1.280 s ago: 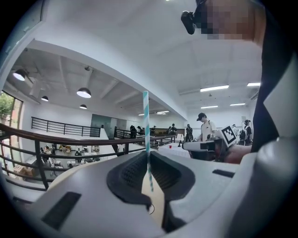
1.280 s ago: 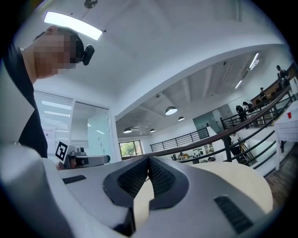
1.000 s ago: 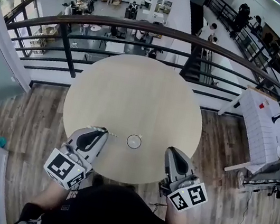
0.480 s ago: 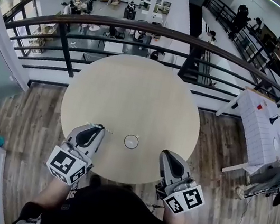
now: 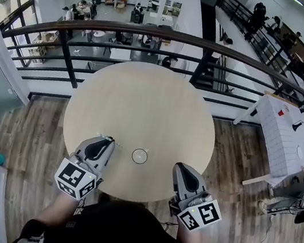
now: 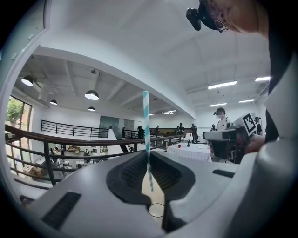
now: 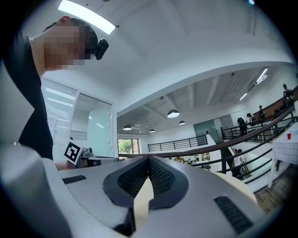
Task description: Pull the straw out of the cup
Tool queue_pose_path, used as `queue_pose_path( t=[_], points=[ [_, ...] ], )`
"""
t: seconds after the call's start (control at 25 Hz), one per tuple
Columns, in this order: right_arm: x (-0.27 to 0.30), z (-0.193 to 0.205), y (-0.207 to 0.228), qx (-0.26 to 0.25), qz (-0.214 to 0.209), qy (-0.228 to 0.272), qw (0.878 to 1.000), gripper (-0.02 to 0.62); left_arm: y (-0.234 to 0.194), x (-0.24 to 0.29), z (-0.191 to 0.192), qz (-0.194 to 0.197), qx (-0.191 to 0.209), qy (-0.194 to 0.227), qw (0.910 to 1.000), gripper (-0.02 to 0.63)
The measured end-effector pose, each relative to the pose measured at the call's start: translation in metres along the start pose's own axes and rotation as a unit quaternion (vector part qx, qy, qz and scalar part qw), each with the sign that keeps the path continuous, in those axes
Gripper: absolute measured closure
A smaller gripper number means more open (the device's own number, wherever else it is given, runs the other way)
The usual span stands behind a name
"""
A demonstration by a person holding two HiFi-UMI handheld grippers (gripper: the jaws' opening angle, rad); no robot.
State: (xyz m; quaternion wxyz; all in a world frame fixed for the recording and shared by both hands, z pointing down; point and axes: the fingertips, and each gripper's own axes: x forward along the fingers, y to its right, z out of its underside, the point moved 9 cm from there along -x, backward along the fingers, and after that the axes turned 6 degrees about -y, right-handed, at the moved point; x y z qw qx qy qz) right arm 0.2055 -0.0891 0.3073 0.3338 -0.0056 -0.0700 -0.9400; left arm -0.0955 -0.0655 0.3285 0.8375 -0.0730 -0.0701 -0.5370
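A blue-and-white striped straw point(image 6: 145, 132) stands upright between the pads of my left gripper point(image 6: 148, 179), which is shut on it near its lower end. In the head view the straw point(image 5: 104, 136) sticks out across the tips of the left gripper point(image 5: 111, 140), a little left of the small clear cup point(image 5: 139, 156). The cup point(image 6: 157, 210) shows low through the gap between the jaws, apart from the straw. My right gripper point(image 5: 183, 168) hovers at the table's near edge, right of the cup, with nothing in it. Its pads point(image 7: 156, 174) meet at the tips.
The round pale wooden table point(image 5: 143, 105) carries only the cup. Behind it runs a dark railing point(image 5: 156, 31) over an open atrium. A white tiled table point(image 5: 283, 135) stands to the right on the wood floor point(image 5: 33, 132).
My left gripper has shifted slightly with the straw still in its jaws. The right gripper has stayed where it was.
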Motion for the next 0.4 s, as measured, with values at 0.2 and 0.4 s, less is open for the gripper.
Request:
queue_pose_path(
  t=[0.2, 0.4],
  points=[
    [0.0032, -0.0006, 0.0025, 0.003, -0.002, 0.002, 1.0, 0.575, -0.0008, 0.0048, -0.0013, 0.007, 0.004, 0.0, 1.0, 0.578],
    [0.0074, -0.0013, 0.0067, 0.006, -0.004, 0.004, 1.0, 0.575, -0.0009, 0.0094, -0.0004, 0.01, 0.004, -0.003, 0.9999, 0.578]
  ],
)
